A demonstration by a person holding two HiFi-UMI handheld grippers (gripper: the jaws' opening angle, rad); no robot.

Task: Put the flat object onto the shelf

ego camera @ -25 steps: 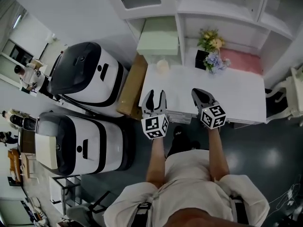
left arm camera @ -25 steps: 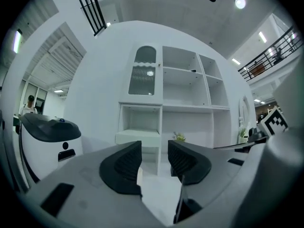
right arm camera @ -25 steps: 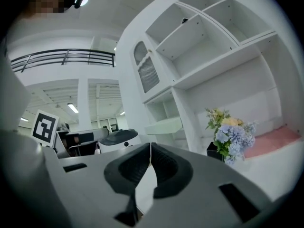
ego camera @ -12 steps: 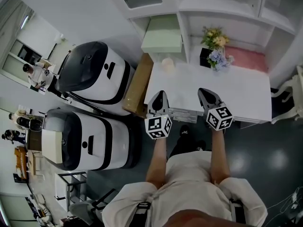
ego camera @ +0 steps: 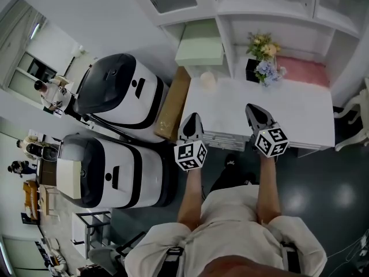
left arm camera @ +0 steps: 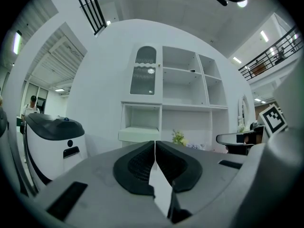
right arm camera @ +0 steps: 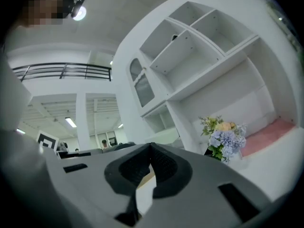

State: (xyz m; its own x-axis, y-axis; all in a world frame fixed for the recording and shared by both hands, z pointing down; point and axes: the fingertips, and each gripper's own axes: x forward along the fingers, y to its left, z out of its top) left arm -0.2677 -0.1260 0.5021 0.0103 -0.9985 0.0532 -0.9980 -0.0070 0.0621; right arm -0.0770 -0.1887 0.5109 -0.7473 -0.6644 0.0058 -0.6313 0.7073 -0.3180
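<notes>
The person is stretching both bare forearms forward, side by side and a little apart. The left forearm [ego camera: 189, 198] is carrying the left gripper [ego camera: 194, 118], which is pointing almost straight ahead. Its fingers [left arm camera: 135, 167] are pressing together at the tips, with nothing between them. The right forearm [ego camera: 266, 189] is carrying the right gripper [ego camera: 252, 108], which is leaning slightly toward the left one. Its fingers [right arm camera: 166, 167] are also meeting at the tips and holding nothing.

Head overhead; gripper views face shelf [left arm camera: 183, 106] (shared).
</notes>
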